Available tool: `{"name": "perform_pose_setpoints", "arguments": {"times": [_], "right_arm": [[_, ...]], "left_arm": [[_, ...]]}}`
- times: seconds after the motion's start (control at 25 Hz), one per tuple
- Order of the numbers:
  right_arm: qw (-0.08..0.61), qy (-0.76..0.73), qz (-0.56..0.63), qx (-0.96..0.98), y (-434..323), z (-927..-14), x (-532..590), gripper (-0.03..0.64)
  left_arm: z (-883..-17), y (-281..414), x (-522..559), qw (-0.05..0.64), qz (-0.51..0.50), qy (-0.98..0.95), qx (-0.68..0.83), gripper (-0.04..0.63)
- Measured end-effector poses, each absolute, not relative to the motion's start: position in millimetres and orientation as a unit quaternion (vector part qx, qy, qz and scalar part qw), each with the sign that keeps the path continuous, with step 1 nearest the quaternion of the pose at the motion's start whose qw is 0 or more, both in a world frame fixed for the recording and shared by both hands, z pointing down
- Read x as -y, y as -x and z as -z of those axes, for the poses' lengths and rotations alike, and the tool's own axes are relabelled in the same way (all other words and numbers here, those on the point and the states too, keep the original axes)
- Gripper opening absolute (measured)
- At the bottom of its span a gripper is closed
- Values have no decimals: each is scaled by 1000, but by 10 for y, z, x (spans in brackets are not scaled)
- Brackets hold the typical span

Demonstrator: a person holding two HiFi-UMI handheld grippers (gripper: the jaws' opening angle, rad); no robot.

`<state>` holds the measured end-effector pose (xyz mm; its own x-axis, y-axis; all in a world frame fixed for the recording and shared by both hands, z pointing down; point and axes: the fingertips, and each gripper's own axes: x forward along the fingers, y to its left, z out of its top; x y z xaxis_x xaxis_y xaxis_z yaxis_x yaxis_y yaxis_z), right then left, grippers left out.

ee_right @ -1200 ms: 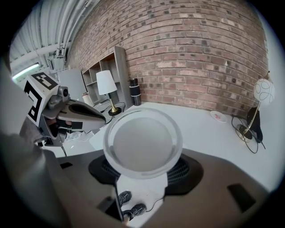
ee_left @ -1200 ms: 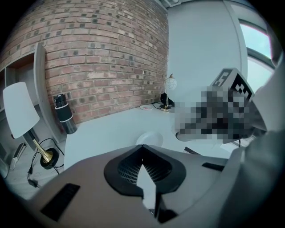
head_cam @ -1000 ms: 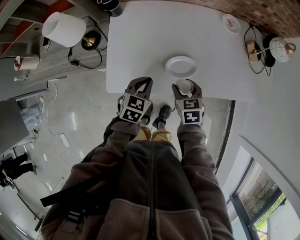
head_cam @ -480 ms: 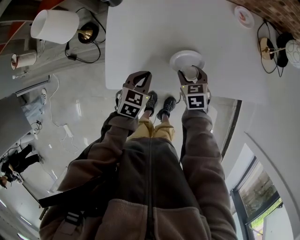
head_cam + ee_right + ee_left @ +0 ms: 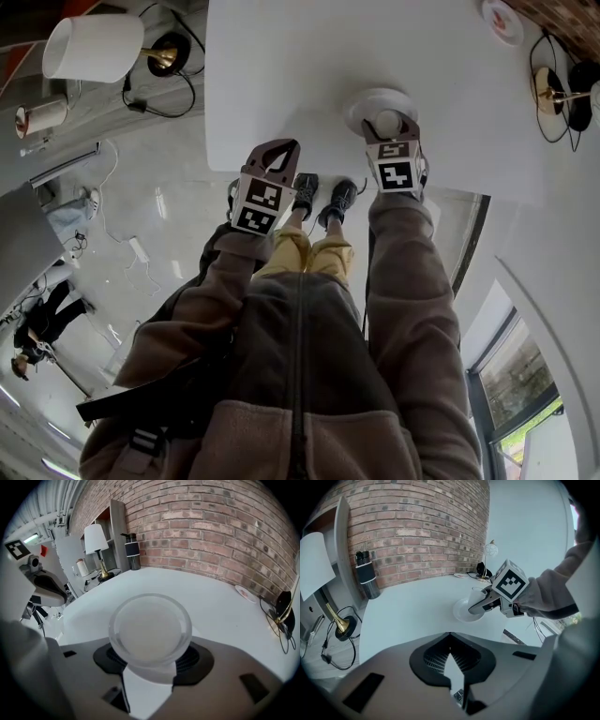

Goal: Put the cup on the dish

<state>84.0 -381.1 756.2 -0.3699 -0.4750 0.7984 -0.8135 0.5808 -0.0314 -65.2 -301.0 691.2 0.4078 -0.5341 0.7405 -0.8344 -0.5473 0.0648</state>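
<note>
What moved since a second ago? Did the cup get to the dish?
The right gripper, shut on the cup, carried it forward from the table's near edge to over the dish; whether it touches yet is unclear. The left gripper stayed shut and empty, and the dish stayed put.

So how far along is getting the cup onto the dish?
Done: the cup is gripped in the right gripper. In hand: it hangs right over the dish near the table edge; I can't tell whether it touches. Left: set it down and open the jaws. The left gripper is shut and empty, off to the side.
</note>
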Motion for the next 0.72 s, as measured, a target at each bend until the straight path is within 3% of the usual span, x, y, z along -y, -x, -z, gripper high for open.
{"name": "perform_pose_setpoints", "arguments": {"times": [0.72], "right_arm": [[392,-402,-212,800,-846,-7739,3933,253]], "left_arm": [[-6985,769,2743,228,-353,-799,430,6]]}}
